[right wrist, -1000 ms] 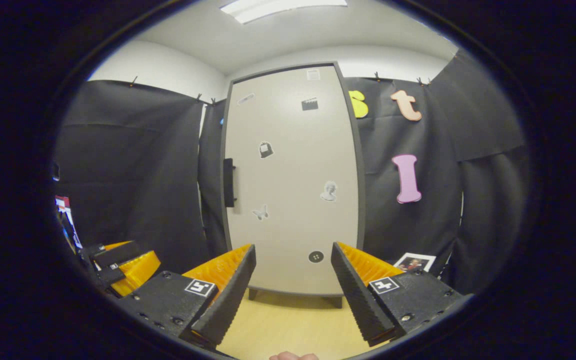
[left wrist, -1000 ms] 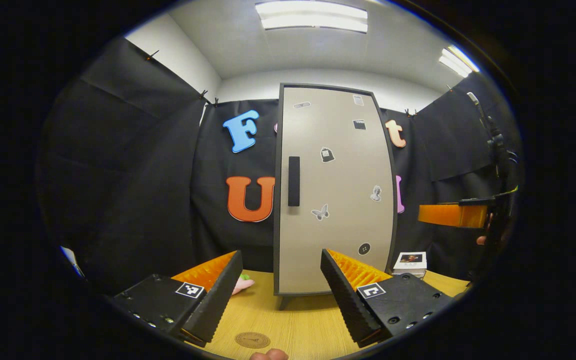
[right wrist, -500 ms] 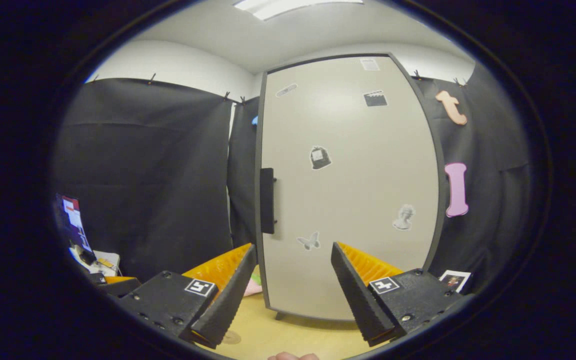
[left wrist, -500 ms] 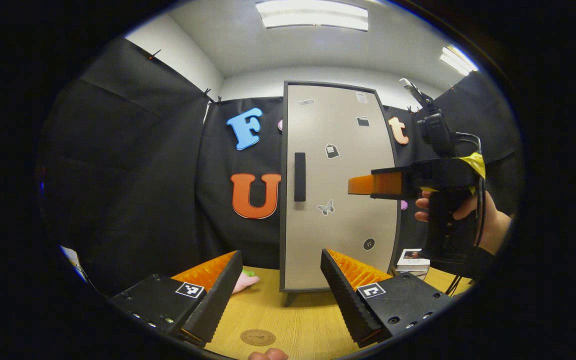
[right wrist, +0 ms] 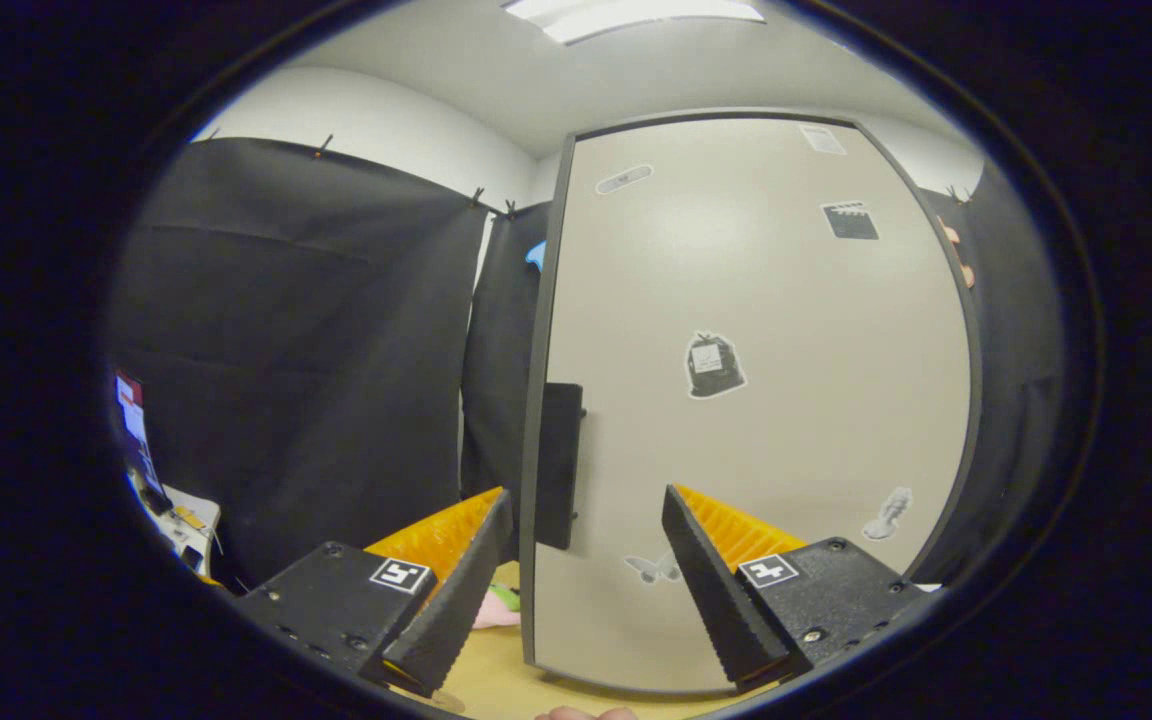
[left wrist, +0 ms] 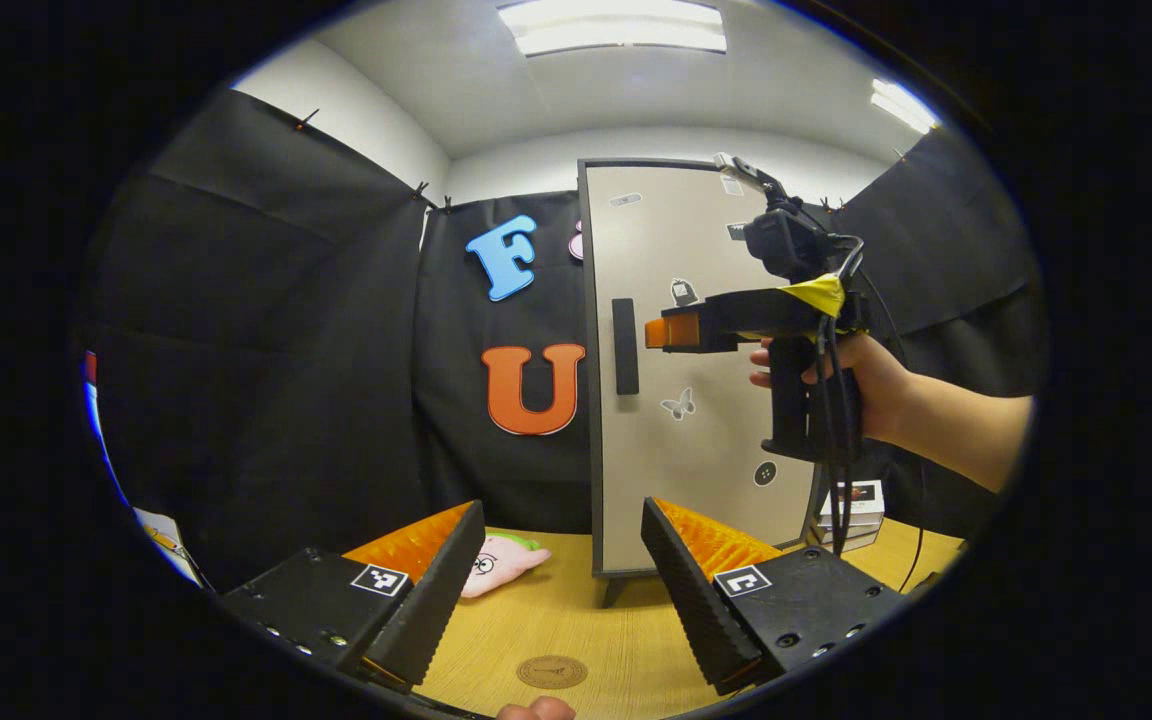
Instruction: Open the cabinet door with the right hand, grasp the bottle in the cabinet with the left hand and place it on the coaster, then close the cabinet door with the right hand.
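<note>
Hovering spread near the closed cabinet door's [right wrist: 756, 400] handle [right wrist: 558, 465], the right hand-held gripper [right wrist: 586, 590].

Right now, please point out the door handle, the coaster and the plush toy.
handle [left wrist: 625, 346]: left gripper view, middle of the dark bar on the door.
coaster [left wrist: 551, 671]: left gripper view, centre of the round disc.
plush toy [left wrist: 498, 565]: left gripper view, its pink body.
</note>
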`<act>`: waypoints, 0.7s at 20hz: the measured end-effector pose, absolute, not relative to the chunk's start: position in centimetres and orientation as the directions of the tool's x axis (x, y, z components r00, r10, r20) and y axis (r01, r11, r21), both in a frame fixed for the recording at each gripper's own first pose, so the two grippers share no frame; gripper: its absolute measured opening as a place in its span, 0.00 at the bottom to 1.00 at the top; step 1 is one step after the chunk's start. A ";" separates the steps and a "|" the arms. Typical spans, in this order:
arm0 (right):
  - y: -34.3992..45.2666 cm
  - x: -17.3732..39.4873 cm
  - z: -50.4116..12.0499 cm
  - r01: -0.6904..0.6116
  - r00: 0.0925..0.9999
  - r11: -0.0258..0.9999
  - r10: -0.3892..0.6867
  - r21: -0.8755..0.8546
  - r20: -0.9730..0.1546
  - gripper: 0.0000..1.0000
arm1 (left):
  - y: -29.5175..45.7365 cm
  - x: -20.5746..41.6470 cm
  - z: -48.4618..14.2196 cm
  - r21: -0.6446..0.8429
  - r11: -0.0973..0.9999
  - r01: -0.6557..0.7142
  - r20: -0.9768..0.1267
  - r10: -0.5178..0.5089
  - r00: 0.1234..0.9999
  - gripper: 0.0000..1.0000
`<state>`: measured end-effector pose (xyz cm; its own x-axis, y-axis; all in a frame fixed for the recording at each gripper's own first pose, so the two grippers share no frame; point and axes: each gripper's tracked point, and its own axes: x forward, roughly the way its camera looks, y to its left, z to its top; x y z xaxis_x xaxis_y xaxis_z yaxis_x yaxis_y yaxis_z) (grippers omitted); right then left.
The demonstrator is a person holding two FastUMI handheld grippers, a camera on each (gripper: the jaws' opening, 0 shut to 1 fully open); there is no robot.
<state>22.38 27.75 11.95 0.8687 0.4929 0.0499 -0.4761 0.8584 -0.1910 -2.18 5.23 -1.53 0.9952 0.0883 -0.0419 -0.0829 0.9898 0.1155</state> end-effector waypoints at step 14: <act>33.7 28.0 9.6 -0.513 0.858 0.846 0.506 -0.143 -0.086 0.77 | 6.4 -2.4 -2.1 0.116 0.988 -0.098 -0.064 0.106 0.992 0.95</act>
<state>27.99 33.70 9.64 0.8584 0.5058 -0.0857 -0.5130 0.8464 -0.1426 -2.44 6.39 -2.07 0.9923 0.1058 -0.0637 -0.0980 0.9884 0.1160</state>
